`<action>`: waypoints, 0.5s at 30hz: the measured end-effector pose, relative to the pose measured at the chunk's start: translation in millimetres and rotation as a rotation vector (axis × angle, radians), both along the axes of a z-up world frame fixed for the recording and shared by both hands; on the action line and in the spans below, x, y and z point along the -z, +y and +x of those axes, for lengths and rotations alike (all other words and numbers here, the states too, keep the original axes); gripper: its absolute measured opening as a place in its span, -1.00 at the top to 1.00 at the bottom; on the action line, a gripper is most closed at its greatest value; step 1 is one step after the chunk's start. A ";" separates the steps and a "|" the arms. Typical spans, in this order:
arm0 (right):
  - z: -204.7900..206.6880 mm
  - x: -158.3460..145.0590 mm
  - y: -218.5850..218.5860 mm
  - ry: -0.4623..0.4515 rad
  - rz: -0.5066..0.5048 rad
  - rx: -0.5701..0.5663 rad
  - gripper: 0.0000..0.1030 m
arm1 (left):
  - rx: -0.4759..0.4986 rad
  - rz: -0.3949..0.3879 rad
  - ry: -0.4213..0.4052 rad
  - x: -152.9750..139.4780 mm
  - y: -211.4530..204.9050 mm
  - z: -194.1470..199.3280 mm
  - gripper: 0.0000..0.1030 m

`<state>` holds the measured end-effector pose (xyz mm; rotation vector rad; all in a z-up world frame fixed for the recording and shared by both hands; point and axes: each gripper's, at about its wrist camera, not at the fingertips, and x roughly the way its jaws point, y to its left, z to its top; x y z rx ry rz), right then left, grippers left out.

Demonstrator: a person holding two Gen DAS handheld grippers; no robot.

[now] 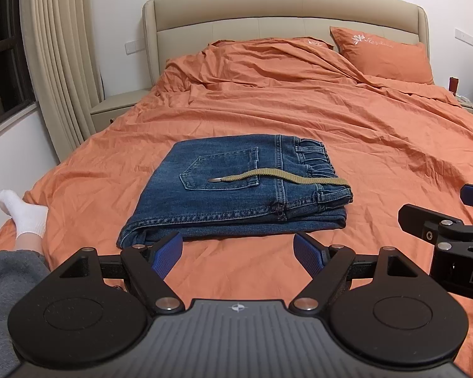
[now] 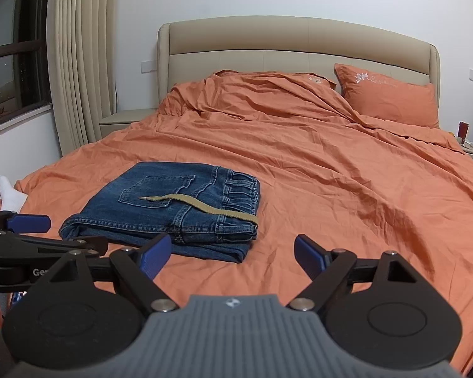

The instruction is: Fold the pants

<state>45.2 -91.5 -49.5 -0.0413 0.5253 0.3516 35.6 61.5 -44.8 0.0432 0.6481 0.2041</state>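
Observation:
Blue jeans (image 1: 236,189) lie folded in a flat stack on the orange bed, back pocket up, with a tan drawstring (image 1: 283,178) draped across the top. In the right wrist view the jeans (image 2: 173,208) lie ahead and to the left, the drawstring (image 2: 205,206) on top. My left gripper (image 1: 238,253) is open and empty, just short of the stack's near edge. My right gripper (image 2: 231,256) is open and empty, to the right of the stack. Each gripper shows at the edge of the other's view: the right one (image 1: 441,217) and the left one (image 2: 56,231).
The orange duvet (image 1: 331,119) covers the bed, with an orange pillow (image 1: 384,53) and beige headboard (image 1: 283,9) at the far end. A person's leg in a white sock (image 1: 25,214) rests at the left edge. A nightstand (image 1: 116,107) and curtain (image 1: 63,63) stand at the left.

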 end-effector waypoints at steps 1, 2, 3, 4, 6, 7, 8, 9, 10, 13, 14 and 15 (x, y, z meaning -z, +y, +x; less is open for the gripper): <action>0.0 0.0 0.0 0.001 0.000 0.000 -0.58 | -0.001 0.002 -0.003 -0.3 -0.1 -0.2 -0.82; 0.4 0.0 -0.1 0.002 0.000 0.000 -0.58 | -0.005 0.005 -0.006 -0.7 -0.6 -0.8 -0.82; 0.0 -0.2 0.2 0.002 -0.001 0.000 -0.58 | -0.008 0.008 -0.009 -1.1 -0.6 -1.0 -0.82; 0.0 -0.2 0.2 0.002 0.000 0.000 -0.58 | -0.006 0.007 -0.010 -1.5 0.5 -1.3 -0.81; 0.1 -0.2 0.2 0.002 -0.001 -0.001 -0.58 | 0.000 0.002 -0.011 -2.3 0.6 -1.4 -0.77; 0.1 -0.2 0.2 0.001 -0.001 -0.001 -0.58 | 0.003 -0.001 -0.012 -3.0 0.6 -1.5 -0.77; 0.1 -0.2 0.3 0.001 0.000 -0.001 -0.58 | 0.006 -0.001 -0.013 -3.2 -0.1 -2.1 -0.77; 0.1 -0.2 0.5 0.002 0.000 -0.001 -0.58 | 0.008 -0.001 -0.014 -3.8 -0.3 -2.4 -0.77; 0.1 -0.2 0.6 0.001 -0.001 -0.001 -0.58 | 0.009 0.001 -0.014 -4.2 -0.5 -2.5 -0.77; -0.6 -0.5 0.3 0.000 -0.002 -0.003 -0.58 | 0.014 0.005 -0.017 -4.8 -0.9 -2.0 -0.76; -0.6 -0.5 0.3 0.000 -0.001 -0.004 -0.58 | 0.015 0.004 -0.018 -5.1 -1.0 -2.0 -0.76; -0.6 -0.5 0.2 -0.001 -0.001 -0.004 -0.58 | 0.016 0.005 -0.018 -5.4 -1.1 -2.0 -0.76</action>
